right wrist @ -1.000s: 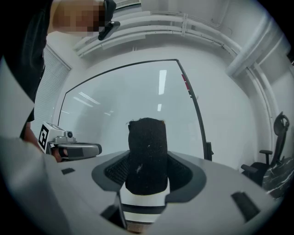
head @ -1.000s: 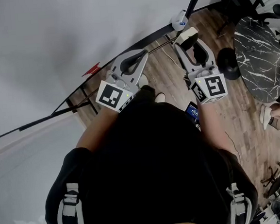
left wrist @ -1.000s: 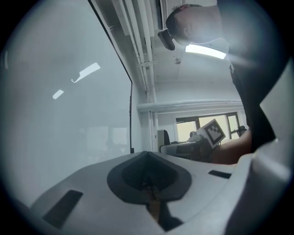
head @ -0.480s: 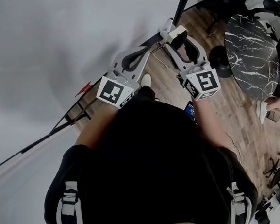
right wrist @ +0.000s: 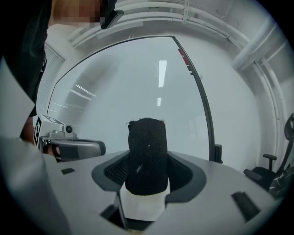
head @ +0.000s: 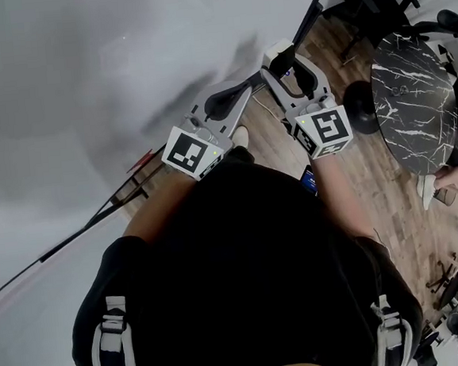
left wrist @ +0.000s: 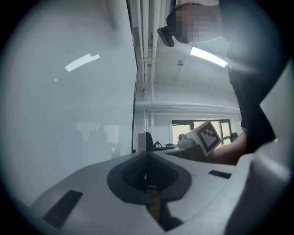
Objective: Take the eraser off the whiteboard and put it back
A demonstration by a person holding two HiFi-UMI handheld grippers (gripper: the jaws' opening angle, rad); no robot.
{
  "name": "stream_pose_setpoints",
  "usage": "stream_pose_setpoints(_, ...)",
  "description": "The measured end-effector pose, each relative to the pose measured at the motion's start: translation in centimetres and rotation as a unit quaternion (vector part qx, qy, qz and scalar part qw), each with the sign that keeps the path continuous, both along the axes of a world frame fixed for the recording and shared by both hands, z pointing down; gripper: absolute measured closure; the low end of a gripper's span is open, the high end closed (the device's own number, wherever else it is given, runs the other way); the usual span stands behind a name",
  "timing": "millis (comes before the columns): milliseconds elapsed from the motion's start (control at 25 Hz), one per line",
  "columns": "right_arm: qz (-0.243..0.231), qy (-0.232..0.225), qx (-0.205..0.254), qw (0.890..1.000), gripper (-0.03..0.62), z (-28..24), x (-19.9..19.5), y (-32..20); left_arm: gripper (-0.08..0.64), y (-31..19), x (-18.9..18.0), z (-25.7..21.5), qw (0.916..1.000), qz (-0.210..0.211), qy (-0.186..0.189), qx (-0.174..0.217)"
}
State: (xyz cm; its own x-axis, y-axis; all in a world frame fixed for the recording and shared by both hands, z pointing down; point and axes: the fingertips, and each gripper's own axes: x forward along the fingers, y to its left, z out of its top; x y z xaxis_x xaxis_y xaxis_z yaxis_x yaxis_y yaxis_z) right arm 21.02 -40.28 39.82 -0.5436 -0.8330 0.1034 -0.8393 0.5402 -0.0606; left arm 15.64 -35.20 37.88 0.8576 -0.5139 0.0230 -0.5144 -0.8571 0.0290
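The eraser point(right wrist: 146, 156), a white block with black felt facing the camera, stands upright between the jaws of my right gripper point(right wrist: 146, 181), which is shut on it. In the head view the eraser point(head: 274, 55) sits at the tip of the right gripper point(head: 284, 62), close to the whiteboard point(head: 84, 79); I cannot tell whether it touches. The whiteboard point(right wrist: 138, 82) fills the right gripper view ahead. My left gripper point(head: 239, 92) is just left of it, jaws together with nothing in them. The left gripper point(left wrist: 147, 183) also points along the whiteboard point(left wrist: 69, 114).
A round black marble table point(head: 412, 90) and black chairs point(head: 372, 2) stand on the wood floor at right. A black pole of the board stand point(head: 313, 7) rises beyond the eraser. A red object point(head: 141, 158) lies at the board's lower rail. Someone's feet point(head: 440, 184) show at far right.
Both grippers have shifted left in the head view, closer to the whiteboard, side by side. The eraser stays in the right gripper's jaws.
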Motion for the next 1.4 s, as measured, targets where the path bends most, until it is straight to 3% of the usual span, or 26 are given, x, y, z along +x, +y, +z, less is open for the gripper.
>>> stream_pose_setpoints(440,-0.003,0.003,-0.006,1.0,0.362,1.3,-2.0,-4.8,0.555,-2.0,-0.1,1.7,0.9995,0.023,0.0,-0.022)
stream_pose_setpoints(800,0.013,0.004,-0.007,1.0,0.359,1.4,-2.0,-5.3,0.555,-2.4,-0.4,1.5,0.9995,0.024,0.005,-0.021)
stream_pose_setpoints(1120,0.024,0.006,-0.016,1.0,0.29,1.1,-2.0,-4.1,0.555,-0.7,-1.9,0.7,0.9998,0.007,0.007,-0.016)
stream_pose_setpoints(1400,0.03,0.002,-0.009,1.0,0.282,0.2,-1.4,0.4,0.555,2.7,-4.4,0.3,0.9996,-0.025,0.009,-0.005)
